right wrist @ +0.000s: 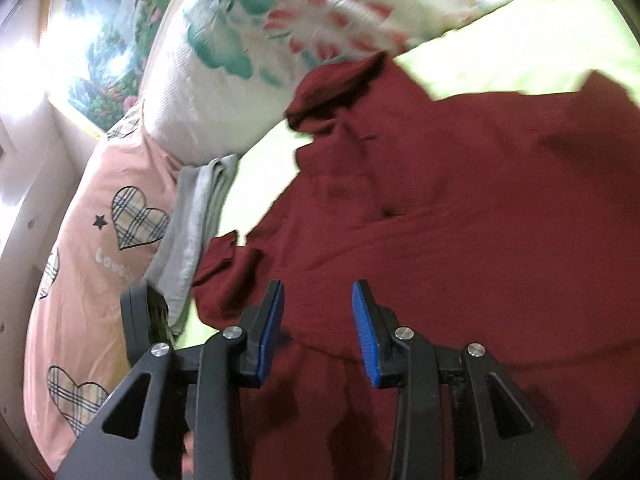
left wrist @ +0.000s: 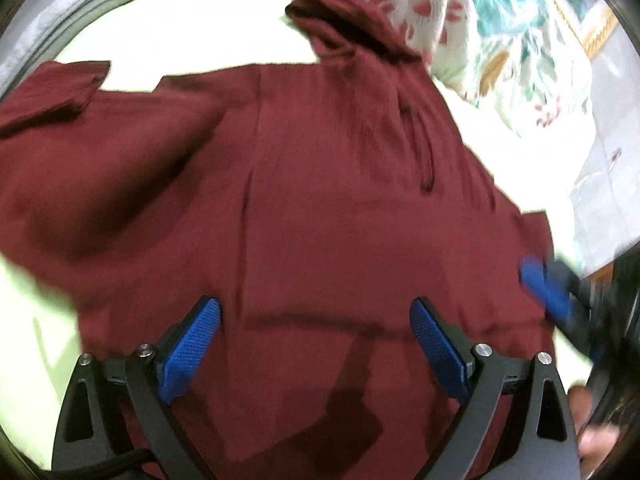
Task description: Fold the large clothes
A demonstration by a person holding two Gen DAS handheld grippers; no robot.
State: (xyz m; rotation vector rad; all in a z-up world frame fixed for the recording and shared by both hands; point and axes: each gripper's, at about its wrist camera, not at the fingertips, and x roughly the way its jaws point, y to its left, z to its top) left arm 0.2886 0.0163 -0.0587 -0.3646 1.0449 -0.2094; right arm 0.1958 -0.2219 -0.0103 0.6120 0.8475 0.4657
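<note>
Spreading wide across the pale green bed (left wrist: 192,32), the maroon garment (left wrist: 320,184) lies under both claws. Left claw (left wrist: 316,344) gapes apart, nothing between; right claw (right wrist: 318,328) stands partly apart, also bare. Soft, crinkled weave, sleeve cuffs ahead. Beyond: floral pillow (right wrist: 248,40), folded grey cloth (right wrist: 196,232), heart-print pink pillow (right wrist: 100,240) crowding the left.

Garment (left wrist: 320,184) is a deep maroon, plain all over, lying on a pale lime-green sheet (left wrist: 192,24). Far pillow (right wrist: 280,40) is white with teal and pink florals; the left one (right wrist: 92,240) is peach with plaid hearts. Folded cloth (right wrist: 200,216) is light grey. Gripper pads (left wrist: 192,348) are bright blue.
</note>
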